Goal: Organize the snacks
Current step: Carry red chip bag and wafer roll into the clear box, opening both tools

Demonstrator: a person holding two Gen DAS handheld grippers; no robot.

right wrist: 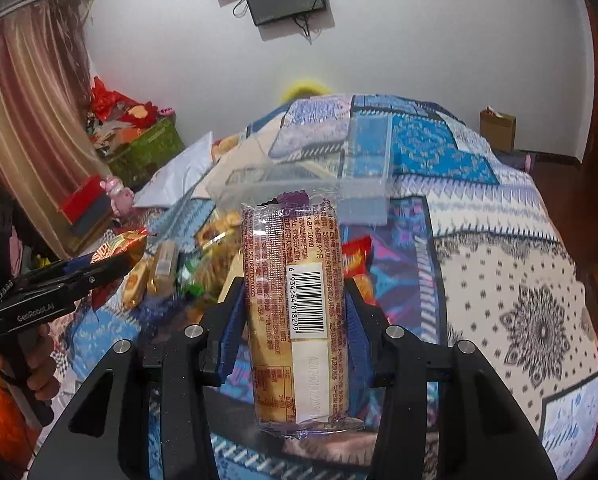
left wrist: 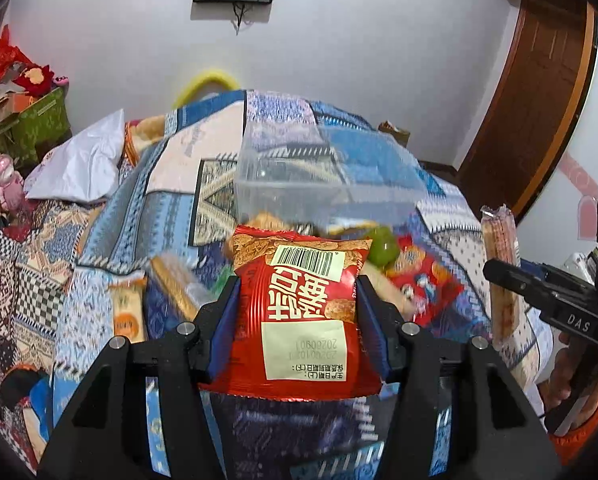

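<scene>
My left gripper (left wrist: 297,280) is shut on a red snack bag (left wrist: 299,316) with a barcode, held above the bed. It also shows at the left of the right wrist view (right wrist: 119,254). My right gripper (right wrist: 293,284) is shut on a long clear-wrapped biscuit pack (right wrist: 293,308); this pack shows at the right of the left wrist view (left wrist: 501,264). A clear plastic box (left wrist: 319,184) stands on the quilt just beyond both grippers, also in the right wrist view (right wrist: 319,184). A pile of loose snacks (left wrist: 411,276) lies in front of the box, also in the right wrist view (right wrist: 187,264).
A patterned blue quilt (right wrist: 499,264) covers the bed. A white pillow (left wrist: 83,160) lies at the left. A green box of clutter (left wrist: 31,124) and a pink toy (left wrist: 7,180) stand left of the bed. A wooden door (left wrist: 539,92) is at the right.
</scene>
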